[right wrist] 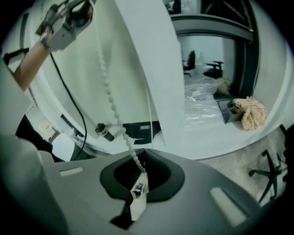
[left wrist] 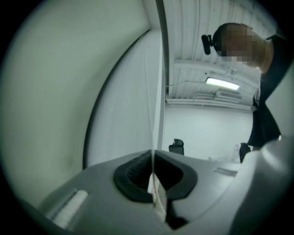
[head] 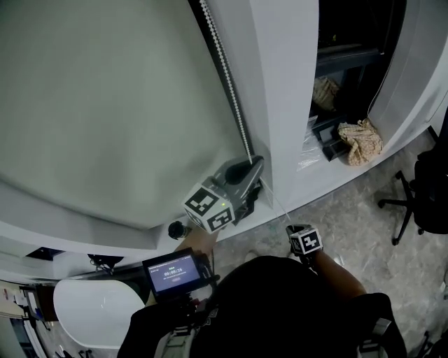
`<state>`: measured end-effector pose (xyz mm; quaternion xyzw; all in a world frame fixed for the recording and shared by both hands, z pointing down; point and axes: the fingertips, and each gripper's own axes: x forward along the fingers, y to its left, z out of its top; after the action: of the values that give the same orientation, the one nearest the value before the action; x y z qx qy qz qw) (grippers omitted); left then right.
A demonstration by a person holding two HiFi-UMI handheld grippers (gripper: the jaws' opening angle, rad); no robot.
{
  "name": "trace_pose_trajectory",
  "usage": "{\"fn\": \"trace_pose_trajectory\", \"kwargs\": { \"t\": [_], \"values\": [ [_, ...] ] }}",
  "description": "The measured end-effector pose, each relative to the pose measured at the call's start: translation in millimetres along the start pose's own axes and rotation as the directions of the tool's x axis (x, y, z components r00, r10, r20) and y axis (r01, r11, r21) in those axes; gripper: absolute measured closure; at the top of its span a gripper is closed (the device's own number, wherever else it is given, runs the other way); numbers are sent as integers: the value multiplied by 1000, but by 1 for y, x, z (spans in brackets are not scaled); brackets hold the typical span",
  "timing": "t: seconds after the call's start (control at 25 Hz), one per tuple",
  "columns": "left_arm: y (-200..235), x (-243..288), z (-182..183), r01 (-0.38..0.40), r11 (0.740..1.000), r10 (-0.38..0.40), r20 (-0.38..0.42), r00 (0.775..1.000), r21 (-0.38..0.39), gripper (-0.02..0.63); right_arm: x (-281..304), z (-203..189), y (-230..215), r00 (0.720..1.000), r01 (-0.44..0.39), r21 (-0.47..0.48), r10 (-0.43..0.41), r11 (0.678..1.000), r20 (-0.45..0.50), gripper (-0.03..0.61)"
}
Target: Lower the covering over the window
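The grey-green roller blind (head: 105, 105) hangs over the curved window at the left. Its white bead chain (head: 227, 77) runs down along the blind's right edge into my left gripper (head: 253, 163), which is shut on it. In the left gripper view the chain (left wrist: 160, 101) rises straight from the closed jaws (left wrist: 152, 155). Lower and further right, my right gripper (head: 297, 234) is also shut on the chain. In the right gripper view, the beads (right wrist: 110, 98) climb from its jaws (right wrist: 140, 155) toward the left gripper (right wrist: 73, 13), past the blind (right wrist: 82, 59).
A white pillar (head: 280, 91) stands right of the chain. A beige cloth (head: 360, 140) lies on the ledge beyond it. A chair base (head: 402, 203) stands on the floor at right. A black cylinder (head: 177, 229) rests on the sill, near a white table (head: 91, 308).
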<state>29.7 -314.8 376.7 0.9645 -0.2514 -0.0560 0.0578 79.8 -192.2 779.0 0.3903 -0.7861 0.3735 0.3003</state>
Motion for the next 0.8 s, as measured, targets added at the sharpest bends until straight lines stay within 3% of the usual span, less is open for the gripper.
{"fn": "trace_pose_trajectory", "kwargs": {
  "t": [0.08,0.16,0.2,0.28,0.36,0.44,0.8],
  "values": [
    [5,-8,-33,-11,994,11,6,1000,-111,617,-8,4,-8,999,-15,47,14,999,29,573],
    [5,-17,-14,12,976,18,136,991,-218,617,-12,2,-9,1000,-19,8,19,1000,13,574],
    [4,-21,6,33,972,17,208,978,-234,616,-10,-3,-9,1000,-23,-10,23,1000,-7,574],
    [-2,-23,44,72,981,-17,286,958,-181,615,-7,-15,-7,998,-42,-10,41,999,-40,574],
    [-10,-22,72,102,990,-68,308,949,-97,614,-3,-22,-3,996,-70,5,70,998,-62,574],
    [-16,-23,90,129,990,-102,332,938,-60,614,1,-28,2,992,-96,5,96,995,-86,574],
    [-33,-27,98,196,978,-155,382,911,-70,614,-1,-30,6,993,-78,-13,77,997,-87,574]
  ]
}}
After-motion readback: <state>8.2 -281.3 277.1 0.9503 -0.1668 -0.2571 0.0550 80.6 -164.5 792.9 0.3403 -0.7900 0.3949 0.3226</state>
